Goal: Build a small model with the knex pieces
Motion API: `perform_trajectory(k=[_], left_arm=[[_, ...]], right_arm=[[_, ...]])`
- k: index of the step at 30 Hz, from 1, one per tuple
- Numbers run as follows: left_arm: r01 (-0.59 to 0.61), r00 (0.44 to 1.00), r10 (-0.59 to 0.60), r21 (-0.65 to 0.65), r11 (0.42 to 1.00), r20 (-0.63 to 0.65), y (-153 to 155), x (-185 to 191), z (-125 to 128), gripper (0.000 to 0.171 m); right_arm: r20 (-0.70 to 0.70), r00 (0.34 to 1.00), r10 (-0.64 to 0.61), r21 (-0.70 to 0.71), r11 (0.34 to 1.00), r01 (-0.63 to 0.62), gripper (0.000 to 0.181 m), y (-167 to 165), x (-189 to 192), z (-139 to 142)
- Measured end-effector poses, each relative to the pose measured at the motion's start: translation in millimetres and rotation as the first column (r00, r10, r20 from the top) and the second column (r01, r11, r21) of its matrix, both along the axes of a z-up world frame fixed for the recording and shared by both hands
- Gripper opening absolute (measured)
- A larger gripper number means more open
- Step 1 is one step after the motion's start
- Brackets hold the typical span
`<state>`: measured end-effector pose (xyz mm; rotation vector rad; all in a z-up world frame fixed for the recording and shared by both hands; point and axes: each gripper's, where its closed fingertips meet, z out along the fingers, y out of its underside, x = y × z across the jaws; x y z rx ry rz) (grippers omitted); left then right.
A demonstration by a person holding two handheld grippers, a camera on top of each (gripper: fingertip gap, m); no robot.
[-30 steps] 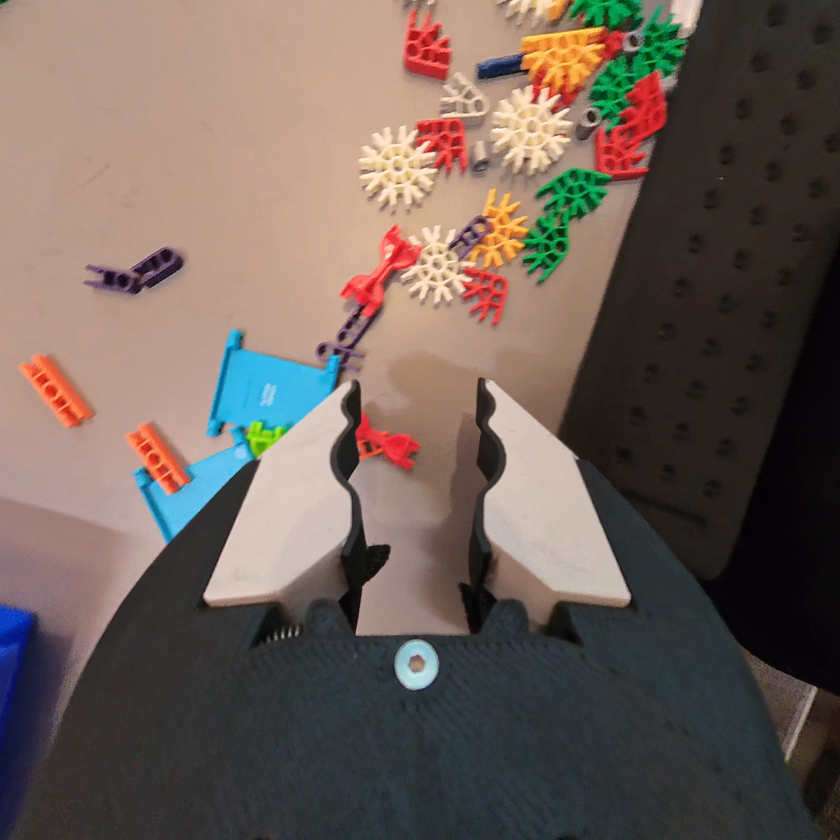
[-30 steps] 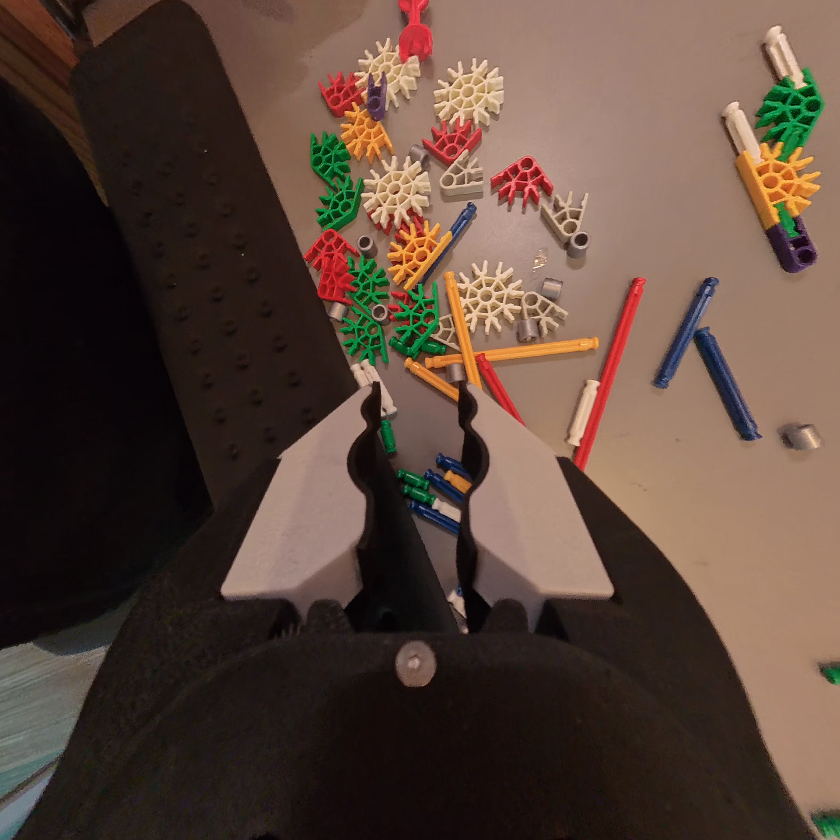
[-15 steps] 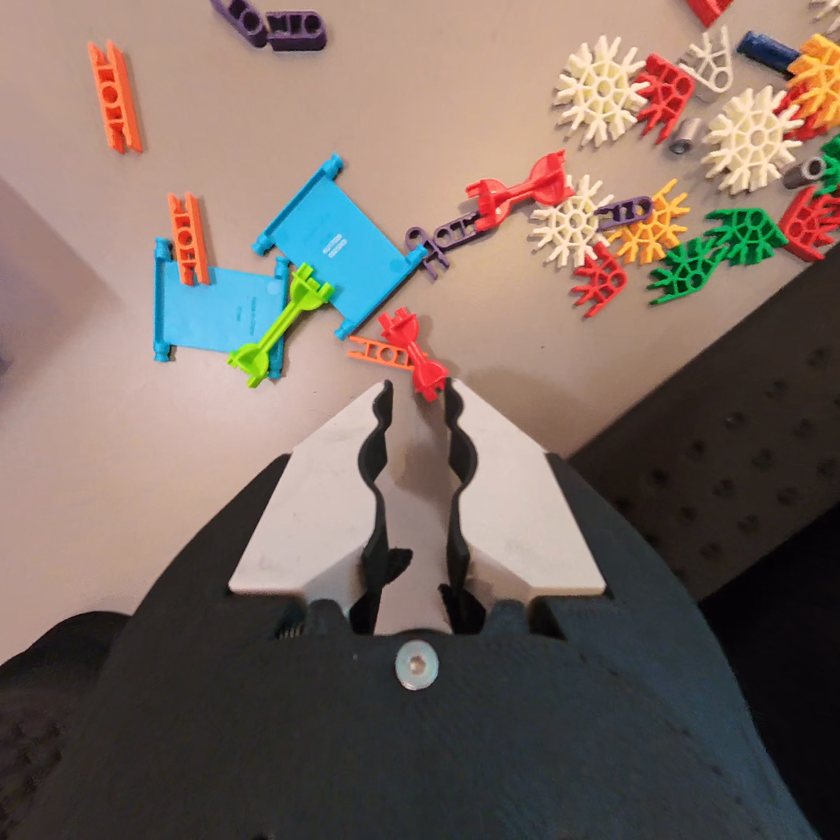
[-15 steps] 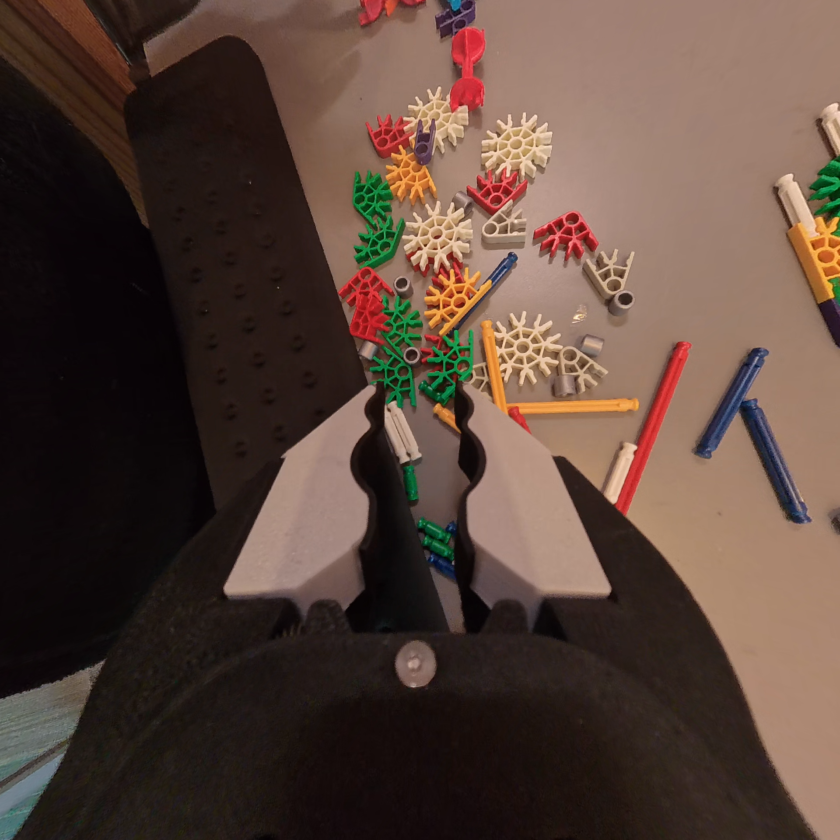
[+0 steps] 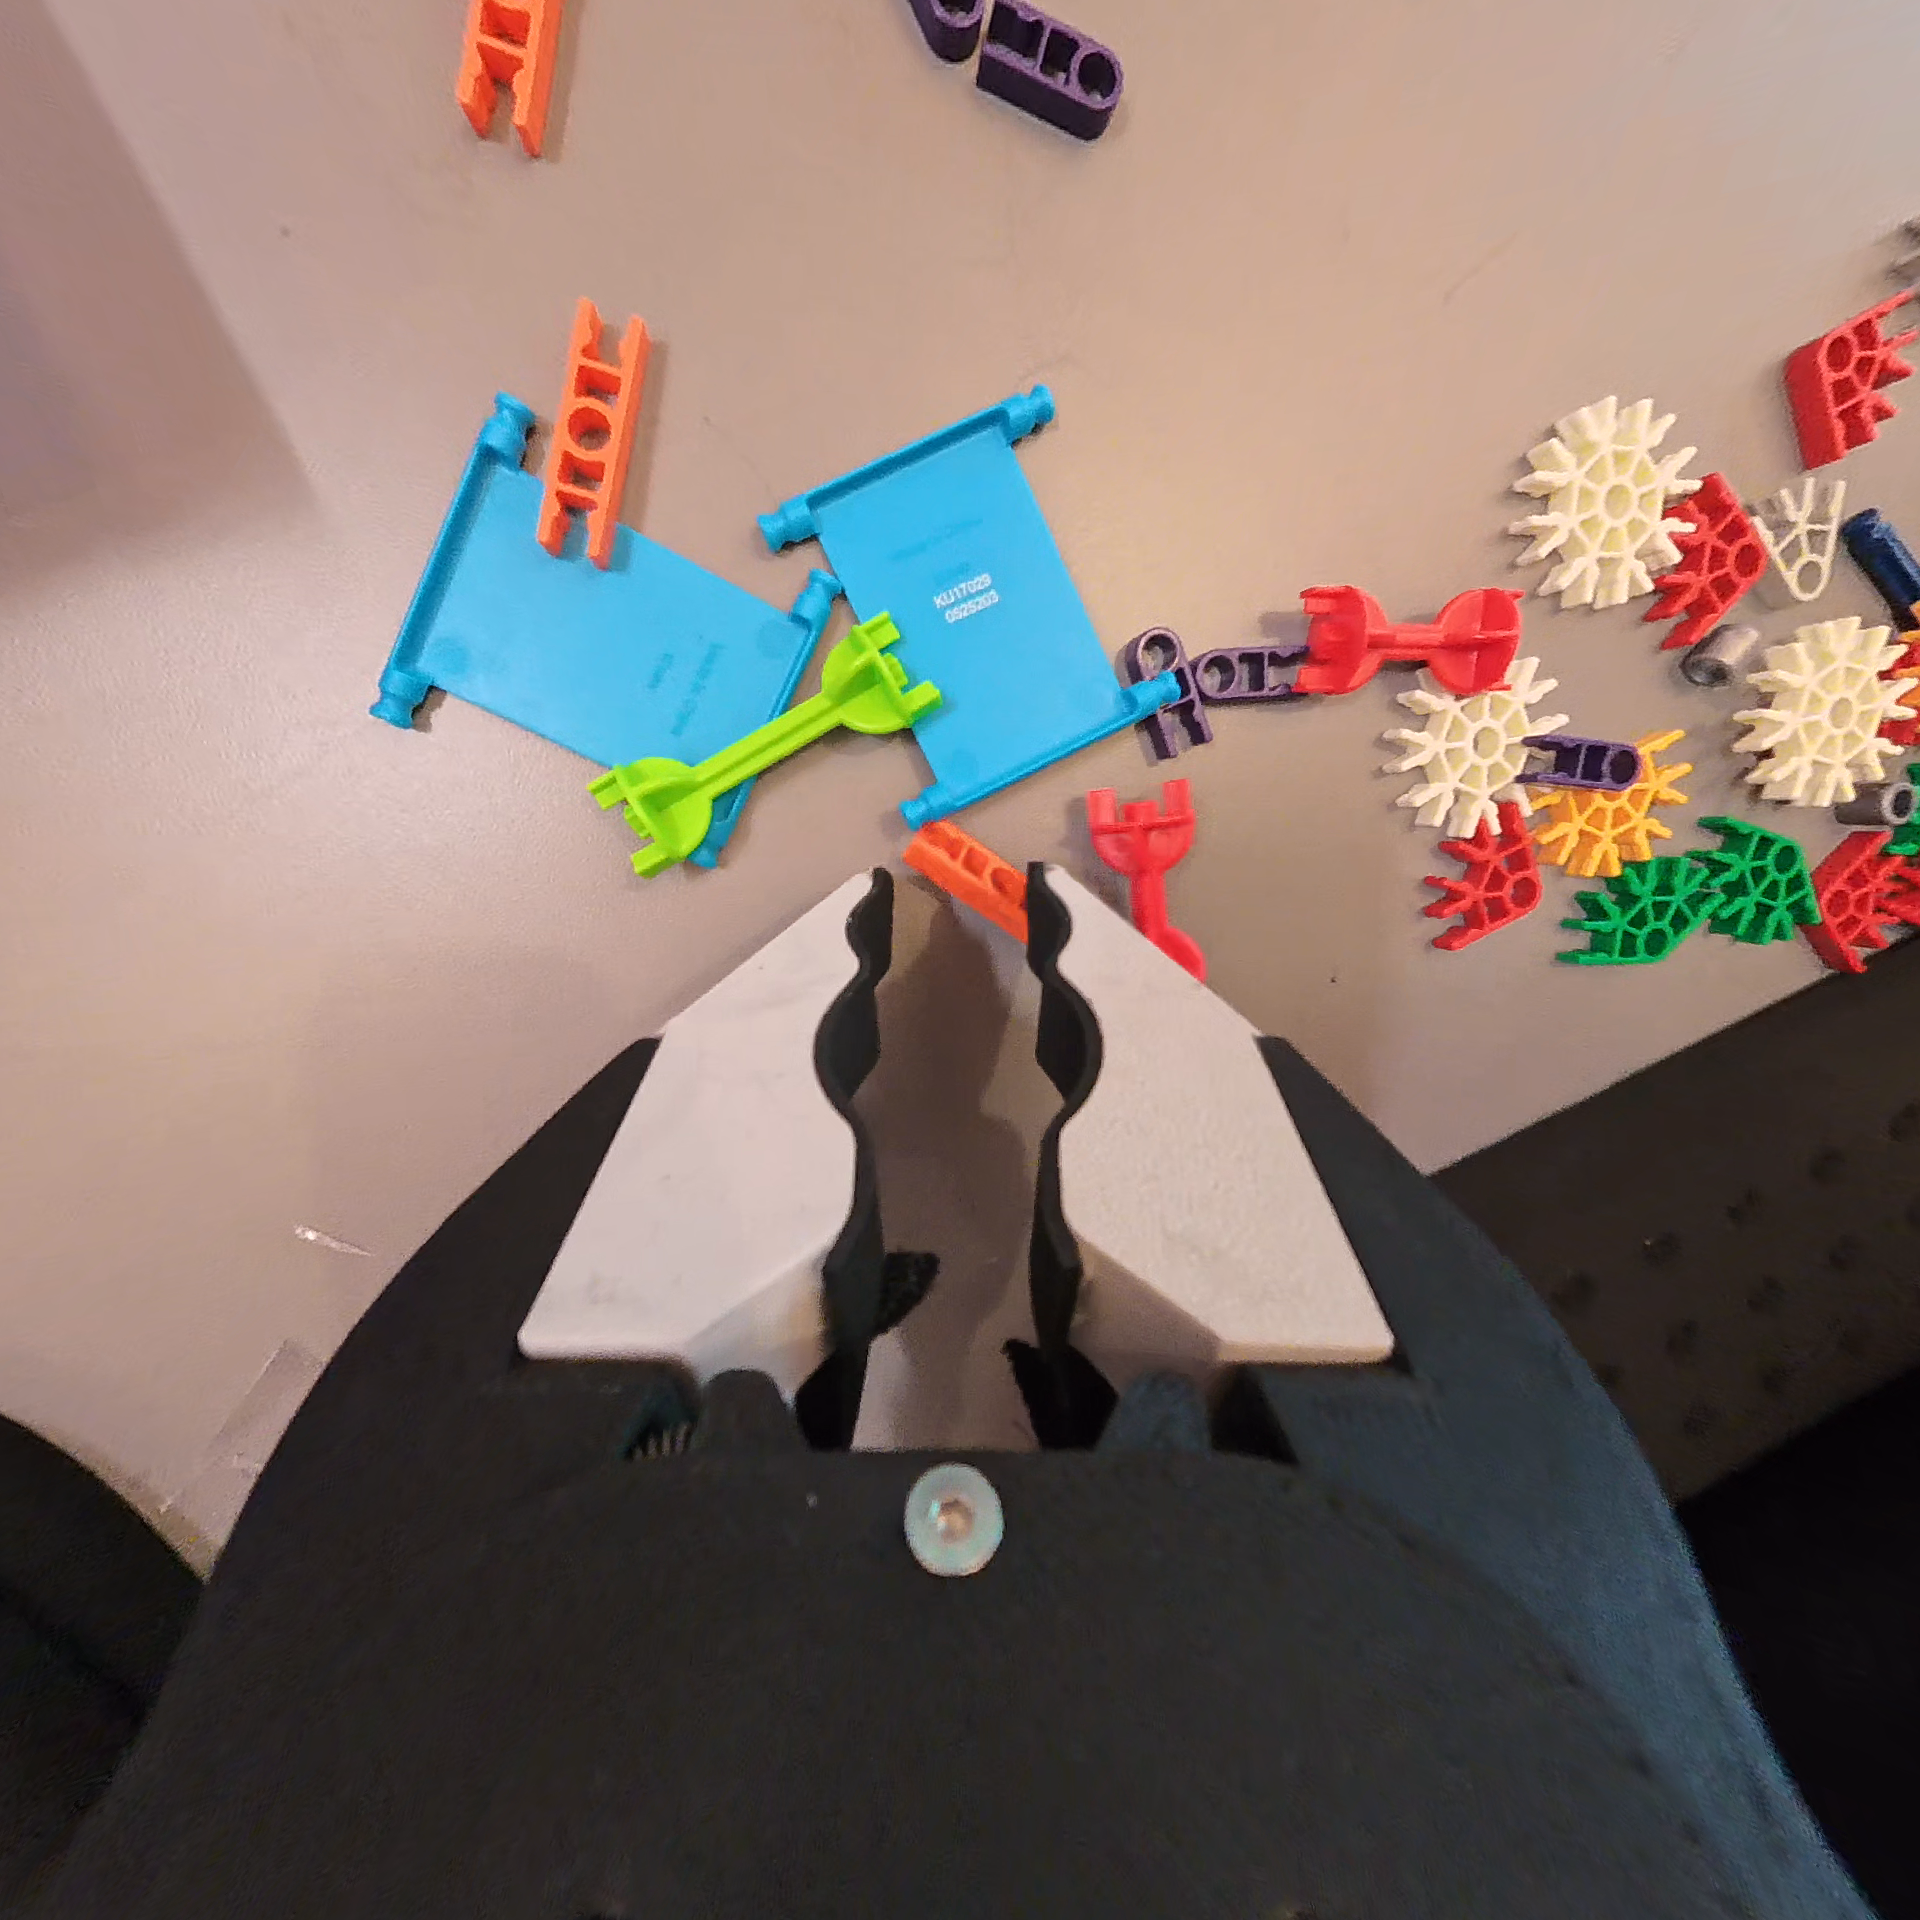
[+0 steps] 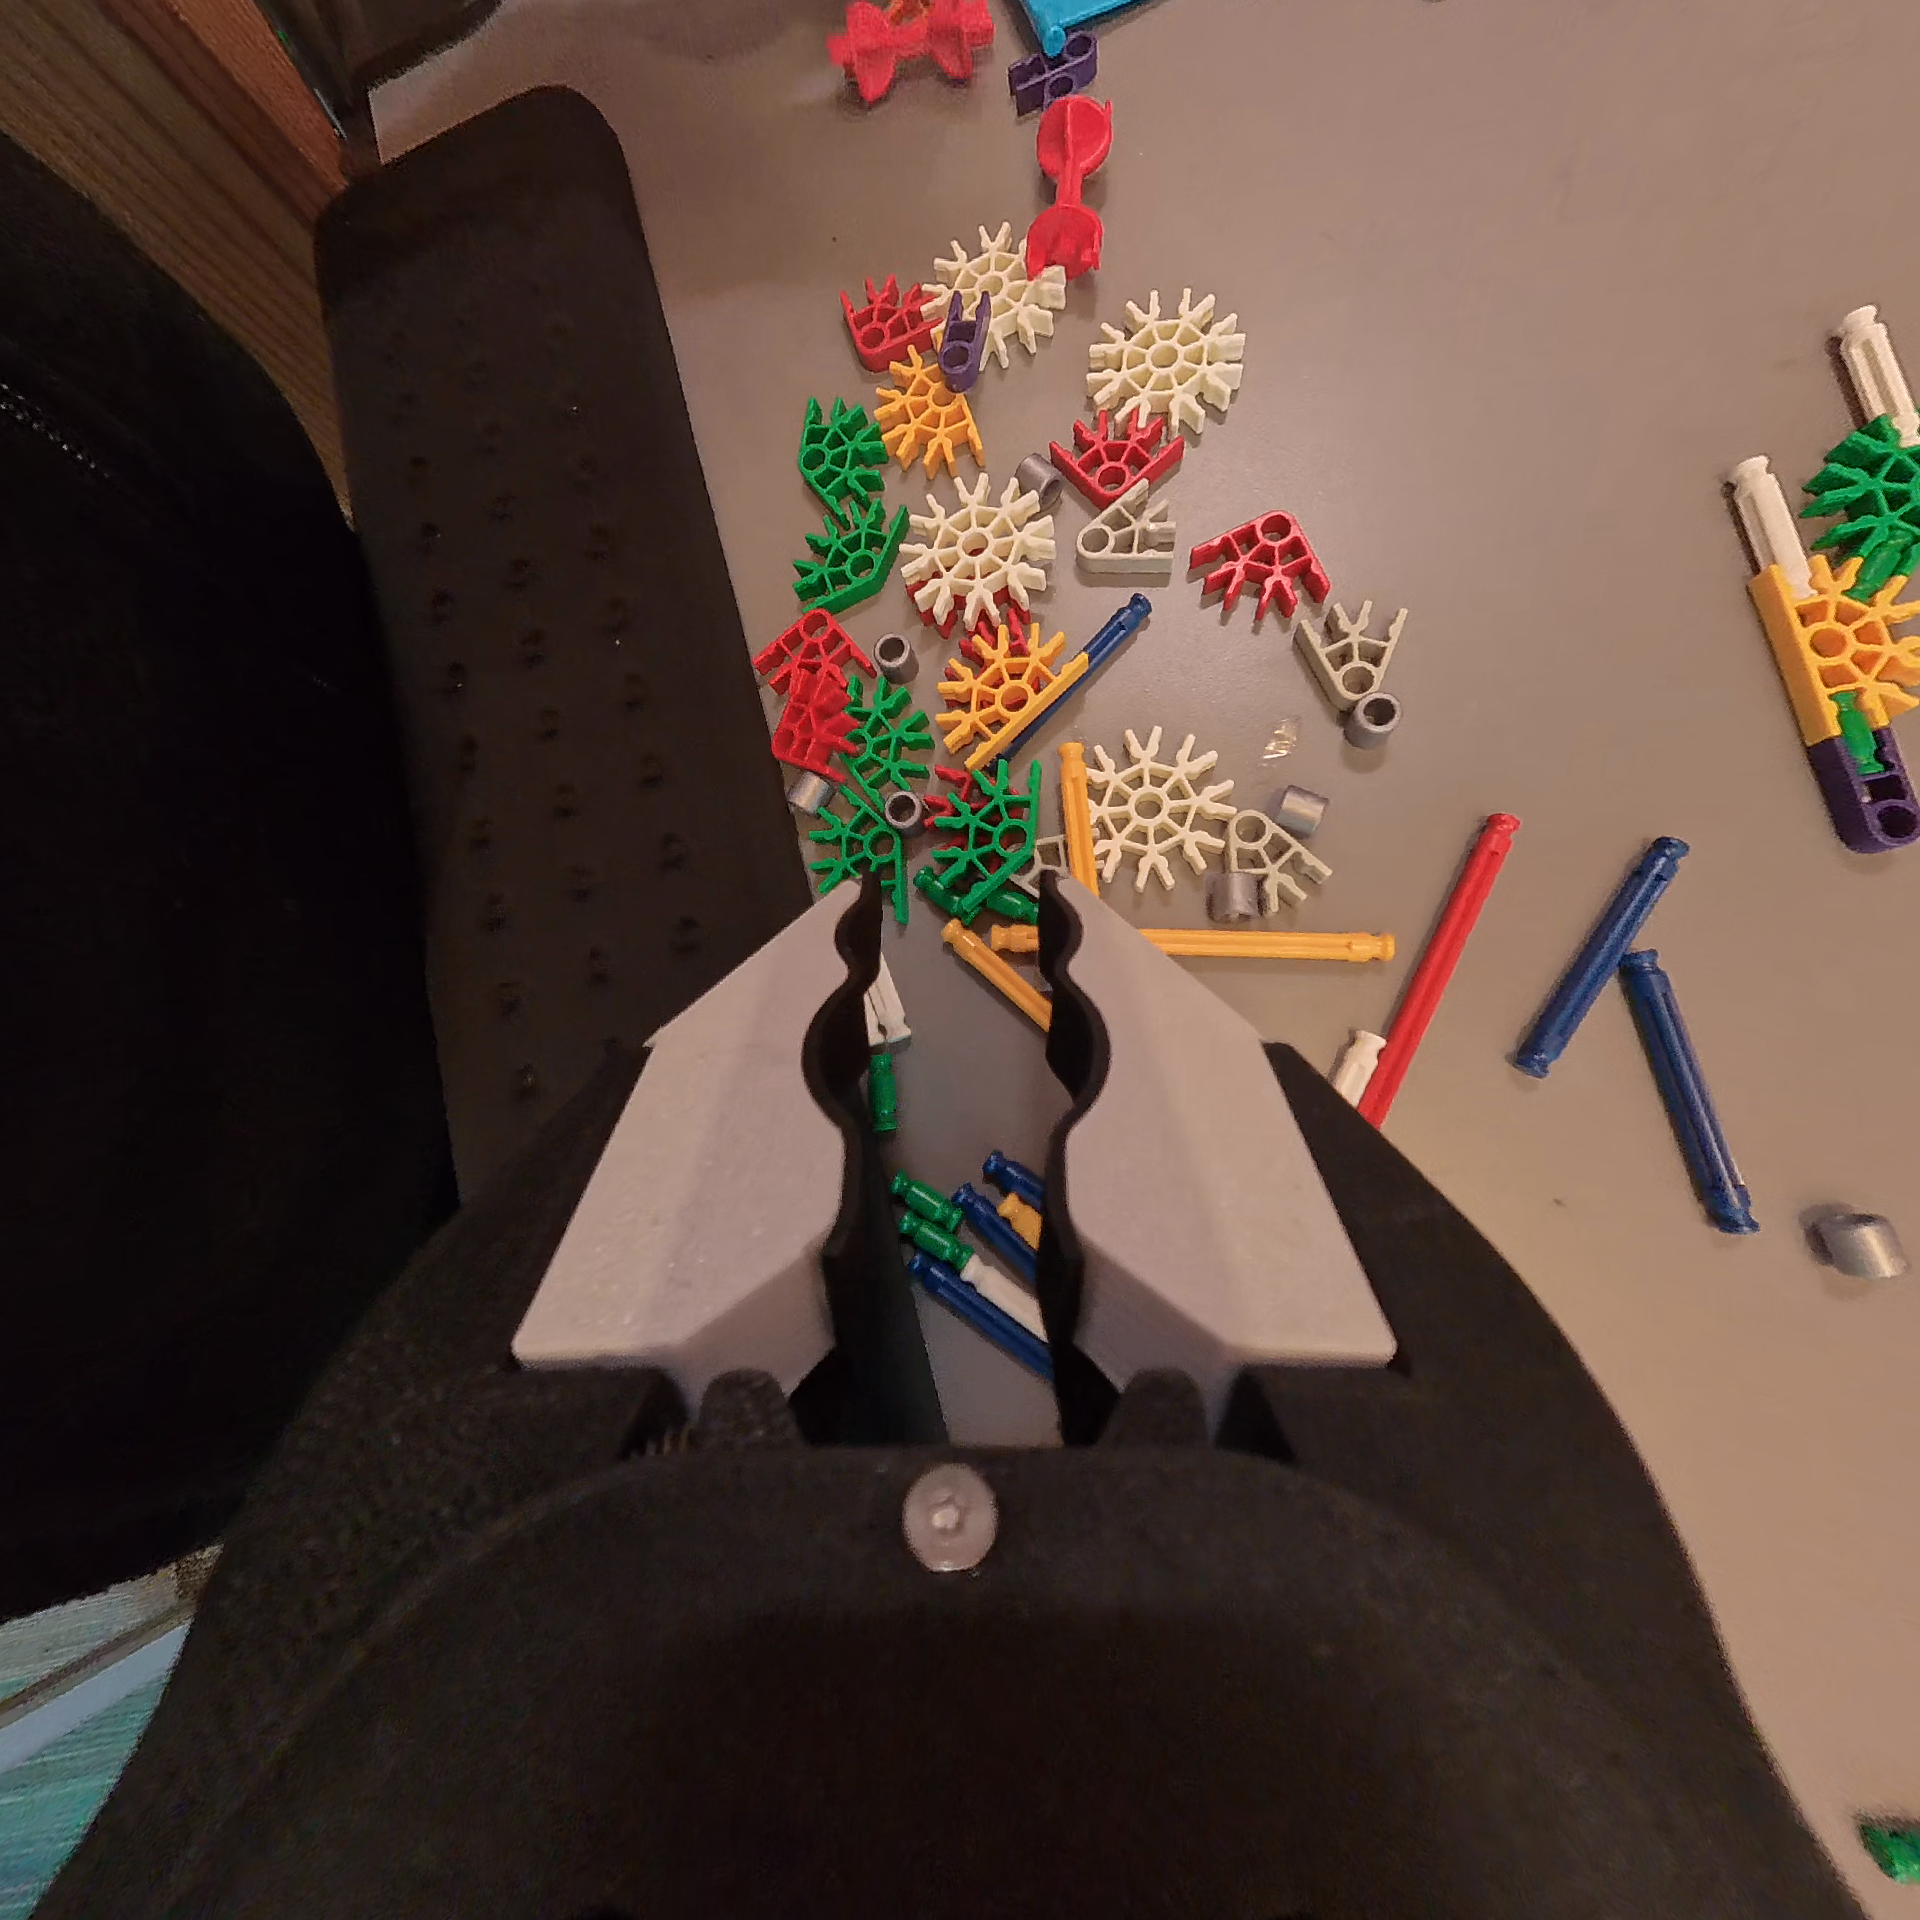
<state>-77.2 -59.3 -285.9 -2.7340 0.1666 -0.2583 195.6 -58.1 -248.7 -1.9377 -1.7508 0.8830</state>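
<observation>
2 grippers over a grey table (image 5: 1299, 260) strewn with small plastic construction pieces.

Left gripper (image 5: 954, 883): jaws part open with a narrow gap, holding nothing. An orange ladder-shaped connector (image 5: 961, 878) lies at the tips, running under the right finger (image 5: 1174, 1122); contact cannot be told. Just beside it a red clip piece (image 5: 1143, 857), also partly hidden by that finger. Ahead: 2 blue panels (image 5: 966, 613), the nearer one with a lime green rod (image 5: 769, 743) lying across both.

Right gripper (image 6: 958, 894): jaws likewise part open, empty. Seen through the gap are short green, blue, white and yellow rods (image 6: 966, 1226) on the table. Just past the tips, a green fan connector (image 6: 982, 821) in a tangled heap of white snowflake, red and yellow connectors. A black perforated pad (image 6: 540, 623) borders the heap.

Risks, as judgement:
- Left gap looks barely wider than the orange connector, which lies askew to the jaws; closing could pinch 1 corner and flick it, or nudge it under the blue panel.
- Red clip sits close enough to be caught along with it.
- Right side: pieces overlap, so a grab may drag neighbours or lift 2 at once.
- Thin rods can roll away from a sideways touch.
</observation>
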Motion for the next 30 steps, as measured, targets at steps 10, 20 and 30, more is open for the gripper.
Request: perform_trajectory(k=[10,20,30], left_arm=[[0.093,0.995,-0.093,0.002,0.996,-0.038,-11.1,20.6,-1.4,0.011],[0.211,0.972,-0.206,0.034,0.977,-0.115,-19.3,30.7,-1.6,0.021],[0.275,0.946,-0.258,0.066,0.959,-0.197,-18.0,32.7,1.9,0.007]], right_arm=[[-0.029,1.000,0.004,-0.005,1.000,-0.004,0.027,5.8,9.0,1.1],[-0.031,0.999,0.028,0.009,1.000,-0.028,0.026,8.9,10.1,5.1],[-0.039,0.999,0.024,0.019,1.000,-0.023,0.025,9.0,7.1,8.6]])
